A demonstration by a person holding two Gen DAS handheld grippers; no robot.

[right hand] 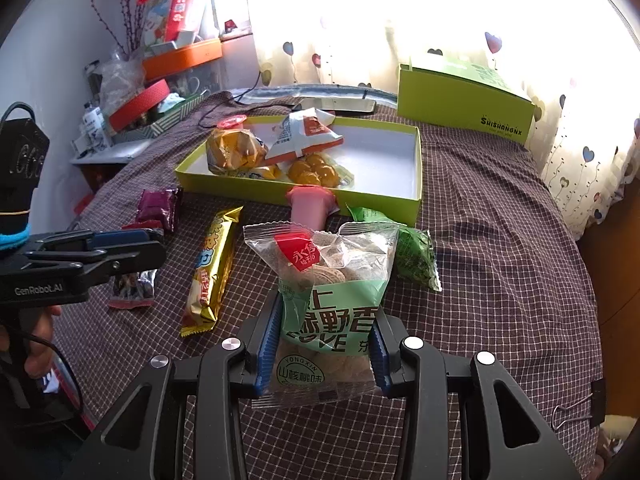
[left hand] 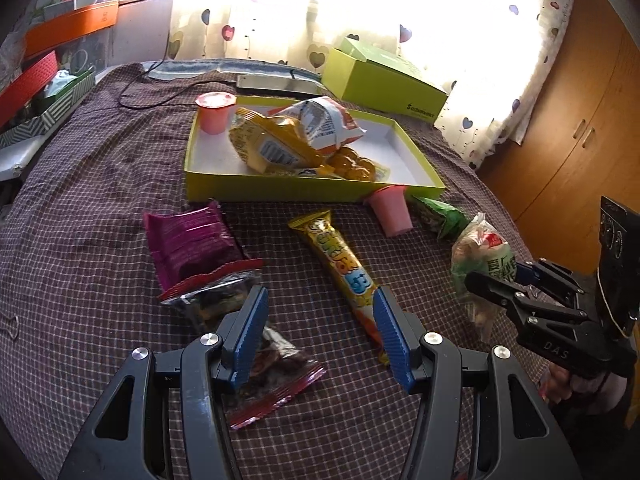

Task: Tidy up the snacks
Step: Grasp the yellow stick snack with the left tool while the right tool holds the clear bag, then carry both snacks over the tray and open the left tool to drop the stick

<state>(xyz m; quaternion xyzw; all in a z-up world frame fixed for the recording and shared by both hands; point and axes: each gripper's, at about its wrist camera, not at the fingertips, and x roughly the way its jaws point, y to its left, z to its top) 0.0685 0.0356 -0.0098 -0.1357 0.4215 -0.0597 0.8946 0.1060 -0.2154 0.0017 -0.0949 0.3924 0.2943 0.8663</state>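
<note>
Lime tray (right hand: pixel 416 168) far centre, partly filled. Walnut-cookie bag (right hand: pixel 332 300) near centre: light, crinkly, slippery film, brittle contents; grip low across the pack. Right gripper (right hand: pixel 322 354) pinches its lower half. Left gripper (left hand: pixel 320 336) gapes wide, empty, over the gold bar (left hand: pixel 340 264).

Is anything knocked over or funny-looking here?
Yes. One pink cup lies tipped on the cloth against the green tray, while the other pink cup stands upright inside the tray.
</note>
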